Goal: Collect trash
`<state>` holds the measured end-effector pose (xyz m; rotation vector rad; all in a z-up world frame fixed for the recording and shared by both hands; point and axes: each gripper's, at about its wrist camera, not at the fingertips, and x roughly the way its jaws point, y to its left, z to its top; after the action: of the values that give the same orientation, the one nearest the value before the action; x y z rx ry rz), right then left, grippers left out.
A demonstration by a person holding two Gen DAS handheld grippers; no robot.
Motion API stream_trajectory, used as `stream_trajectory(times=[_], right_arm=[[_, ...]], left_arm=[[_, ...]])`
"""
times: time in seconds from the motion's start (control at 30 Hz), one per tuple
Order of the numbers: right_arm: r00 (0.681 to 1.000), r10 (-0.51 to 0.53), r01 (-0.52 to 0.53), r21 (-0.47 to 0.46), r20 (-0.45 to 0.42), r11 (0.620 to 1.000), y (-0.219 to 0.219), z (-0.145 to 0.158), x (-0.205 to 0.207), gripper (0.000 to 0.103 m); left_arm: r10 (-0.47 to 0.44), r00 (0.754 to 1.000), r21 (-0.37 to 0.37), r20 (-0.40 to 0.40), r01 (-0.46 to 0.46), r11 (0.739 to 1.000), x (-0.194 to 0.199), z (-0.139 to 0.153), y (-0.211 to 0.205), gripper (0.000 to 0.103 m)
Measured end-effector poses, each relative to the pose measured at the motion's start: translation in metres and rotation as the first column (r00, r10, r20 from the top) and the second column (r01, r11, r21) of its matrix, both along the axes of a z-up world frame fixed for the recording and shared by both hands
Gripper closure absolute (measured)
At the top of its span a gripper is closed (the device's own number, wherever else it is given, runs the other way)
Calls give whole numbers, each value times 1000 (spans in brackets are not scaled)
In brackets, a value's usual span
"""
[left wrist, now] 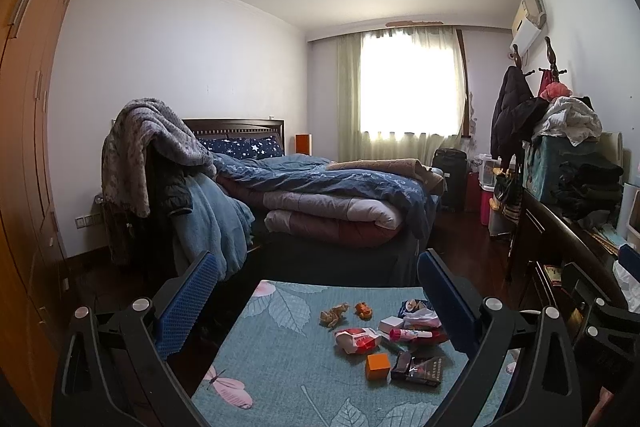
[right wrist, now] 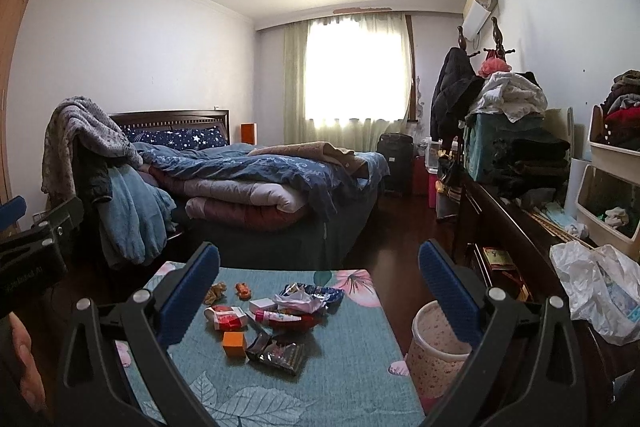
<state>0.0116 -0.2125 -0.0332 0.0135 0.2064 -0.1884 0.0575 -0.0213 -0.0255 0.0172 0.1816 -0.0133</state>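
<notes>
Trash ahead of both tools; bin on the right side.

Both the left hand-held gripper and the right hand-held gripper stand wide open and hold nothing. The trash pile lies on the desk, forward of both and below their fingertips; in the right view it sits left of centre. The dark wrapper is nearest, long axis running left to right. The waste bin stands just beside the desk's right edge, so the right tool is judged nearer to it.
</notes>
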Motion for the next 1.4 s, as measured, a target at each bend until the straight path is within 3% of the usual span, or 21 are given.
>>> stream_trajectory(times=[0.53,0.63,0.7,0.77,0.9,1.13,1.3,1.4], right_arm=[[997,-10,14,45,-83,999,-23,-40,38,3],[988,-19,28,56,-156,998,-31,-67,57,3],[973,-23,37,58,-230,998,-37,-91,74,3],[952,-26,48,66,-306,997,-43,-116,92,3],[910,7,45,115,-415,992,-51,-161,126,3],[881,51,28,160,-470,987,-52,-201,157,3],[874,70,17,173,-482,985,-53,-208,166,3],[873,73,8,163,-482,987,-52,-207,170,3]], left_arm=[[-4,997,22,-74,5,1000,42,-32,-22,4],[-12,986,17,-168,15,1000,67,-63,-19,4],[-24,966,7,-258,27,1000,89,-88,-17,4],[-55,930,-22,-364,50,999,118,-120,-16,4],[-127,863,-82,-489,100,992,166,-162,-23,4],[-128,775,-114,-618,73,991,245,-209,-53,4],[-102,683,-123,-723,18,992,281,-246,-63,4],[-99,673,-159,-733,-28,987,287,-254,-58,4]])
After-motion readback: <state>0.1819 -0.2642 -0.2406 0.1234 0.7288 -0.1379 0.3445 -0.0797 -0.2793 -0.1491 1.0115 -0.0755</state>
